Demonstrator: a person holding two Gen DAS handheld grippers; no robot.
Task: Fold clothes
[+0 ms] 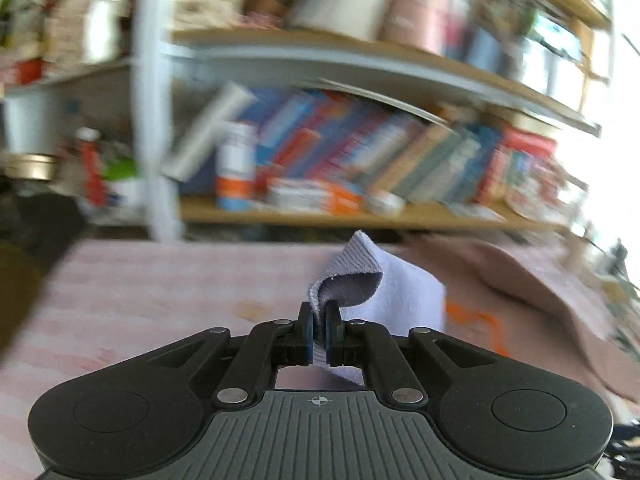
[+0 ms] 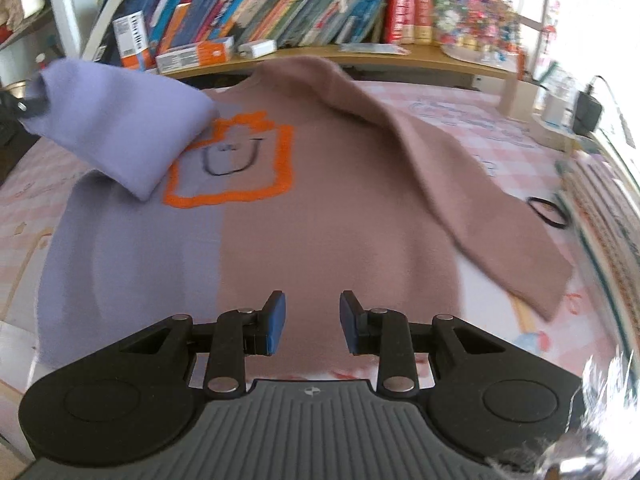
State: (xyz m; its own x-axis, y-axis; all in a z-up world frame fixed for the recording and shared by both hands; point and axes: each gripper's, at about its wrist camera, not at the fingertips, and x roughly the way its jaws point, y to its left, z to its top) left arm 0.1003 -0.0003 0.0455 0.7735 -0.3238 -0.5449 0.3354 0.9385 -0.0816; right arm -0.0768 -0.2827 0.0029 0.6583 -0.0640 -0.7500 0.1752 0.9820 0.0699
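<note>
A two-tone sweater (image 2: pixel 320 216) lies flat on the bed, lilac on the left half, dusty pink on the right, with an orange outlined patch (image 2: pixel 236 160) on the chest. My left gripper (image 1: pixel 319 330) is shut on the cuff of the lilac sleeve (image 1: pixel 360 280) and holds it lifted above the bed; in the right wrist view the same sleeve (image 2: pixel 120 132) hangs raised over the sweater's left shoulder. My right gripper (image 2: pixel 312 326) is open and empty, hovering just above the sweater's lower hem. The pink sleeve (image 2: pixel 460 184) lies stretched out to the right.
A pink checked bedsheet (image 2: pixel 500 128) covers the bed. A bookshelf (image 2: pixel 280 8) full of books runs along the far edge. A black hair tie (image 2: pixel 548 212) lies on the sheet right of the pink sleeve. A charger (image 2: pixel 588 108) sits at the far right.
</note>
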